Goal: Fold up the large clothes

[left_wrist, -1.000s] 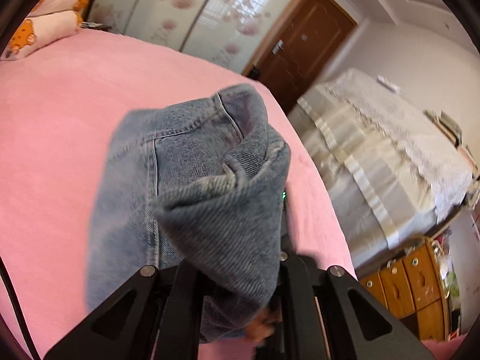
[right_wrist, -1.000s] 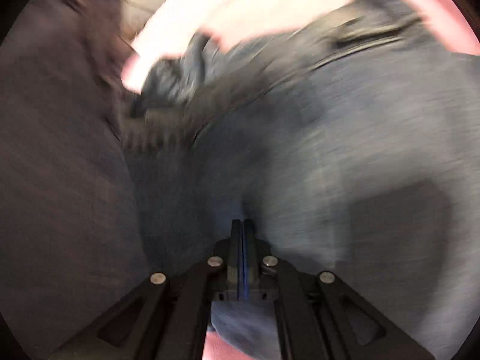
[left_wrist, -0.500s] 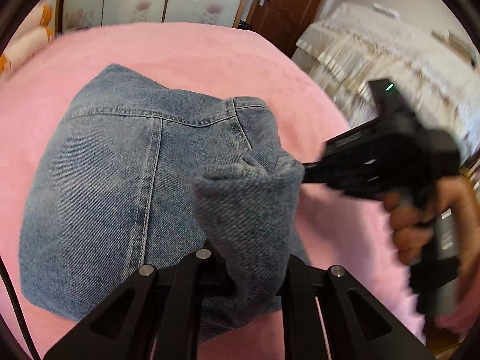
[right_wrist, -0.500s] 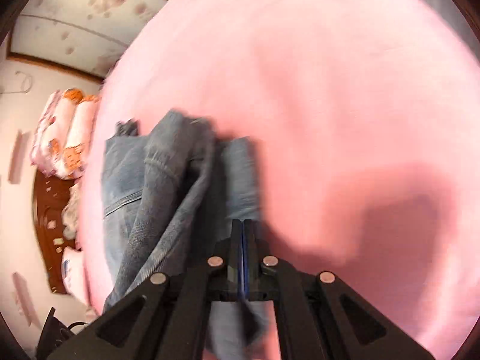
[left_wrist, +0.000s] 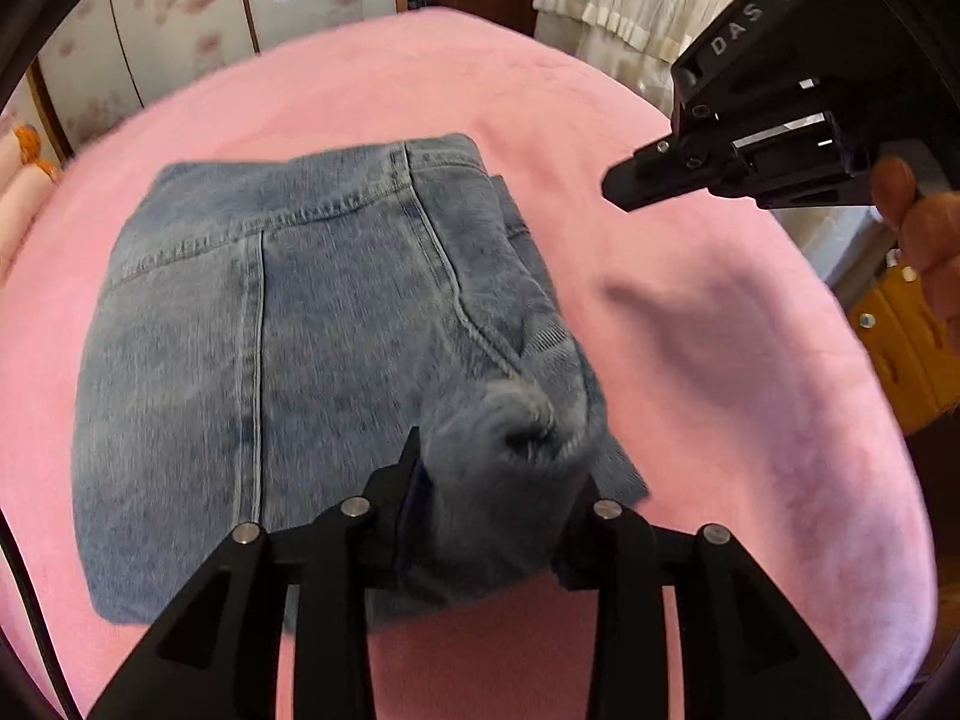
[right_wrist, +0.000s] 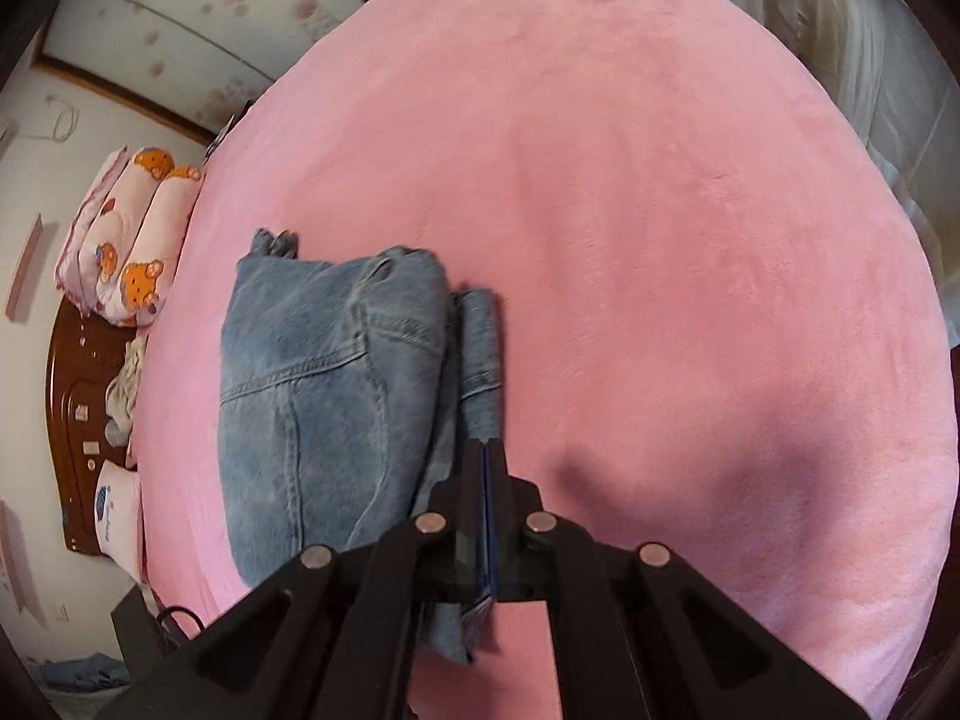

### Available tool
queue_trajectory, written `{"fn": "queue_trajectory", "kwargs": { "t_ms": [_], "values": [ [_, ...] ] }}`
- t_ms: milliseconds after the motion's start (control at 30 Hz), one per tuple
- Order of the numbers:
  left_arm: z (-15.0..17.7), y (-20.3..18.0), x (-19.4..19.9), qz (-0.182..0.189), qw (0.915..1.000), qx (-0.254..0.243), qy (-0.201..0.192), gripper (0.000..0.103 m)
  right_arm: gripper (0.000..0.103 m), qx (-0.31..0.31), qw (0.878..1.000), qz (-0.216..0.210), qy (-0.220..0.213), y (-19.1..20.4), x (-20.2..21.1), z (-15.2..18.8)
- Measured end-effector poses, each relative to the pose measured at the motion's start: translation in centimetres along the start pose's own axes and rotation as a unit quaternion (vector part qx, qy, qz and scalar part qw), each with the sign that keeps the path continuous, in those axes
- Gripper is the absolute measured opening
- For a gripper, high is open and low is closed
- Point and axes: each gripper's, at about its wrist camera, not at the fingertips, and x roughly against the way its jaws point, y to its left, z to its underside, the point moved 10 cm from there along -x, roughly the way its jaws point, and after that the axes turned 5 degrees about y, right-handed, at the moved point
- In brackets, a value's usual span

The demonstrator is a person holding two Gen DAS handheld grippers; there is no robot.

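Jeans [left_wrist: 312, 324] folded on pink bed [left_wrist: 720, 360]; left claw [left_wrist: 498, 468] opening.

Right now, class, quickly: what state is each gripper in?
Left gripper: jaws opening, a bunched fold of the denim garment between them.
Right gripper: shut, holding nothing.

Lettering on the right gripper

The only readable text is "DAS", pale capitals on the black housing of the right gripper [left_wrist: 618, 189], well behind its closed tips; the letters run off at the housing's edge, so it may be part of a longer word.
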Motion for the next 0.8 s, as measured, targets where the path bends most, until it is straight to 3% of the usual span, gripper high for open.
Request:
{"fn": "queue_trajectory", "kwargs": {
  "t_ms": [67,133,200,300,433,533,567,700,800],
  "values": [
    [0.0,0.9,2.4,0.014,0.9998,0.012,0.000,0.038,0.000,0.011,1.000,-0.006,0.006,1.2,0.8,0.6],
    [0.0,2.0,5.2,0.010,0.9995,0.024,-0.018,0.066,0.000,0.019,1.000,-0.007,0.003,2.1,1.8,1.4],
    [-0.1,3.3,7.9,0.004,0.9989,0.026,-0.038,0.069,0.000,0.016,1.000,-0.026,0.001,3.4,2.6,2.1],
    [-0.7,5.9,10.0,-0.005,0.9985,0.039,-0.037,0.074,0.000,0.009,0.998,-0.067,0.015,5.5,2.6,3.7],
    [-1.6,9.3,9.7,0.014,0.9958,0.090,-0.011,0.074,0.000,0.024,0.995,-0.082,0.051,9.2,0.0,6.4],
    [-0.6,11.4,7.7,0.061,0.9880,0.141,0.014,0.074,0.000,0.044,0.993,-0.076,0.081,10.6,-2.4,8.5],
    [0.0,11.7,7.1,0.069,0.9855,0.153,0.025,0.074,0.000,0.049,0.992,-0.067,0.094,10.9,-3.5,9.2],
    [1.7,13.1,4.3,0.089,0.9731,0.203,0.063,0.057,0.000,0.063,0.990,-0.011,0.122,9.9,-6.1,11.0],
    [2.3,13.7,3.4,0.093,0.9732,0.201,0.061,0.054,0.000,0.082,0.989,0.026,0.121,8.9,-6.2,11.2]
  ]
}}
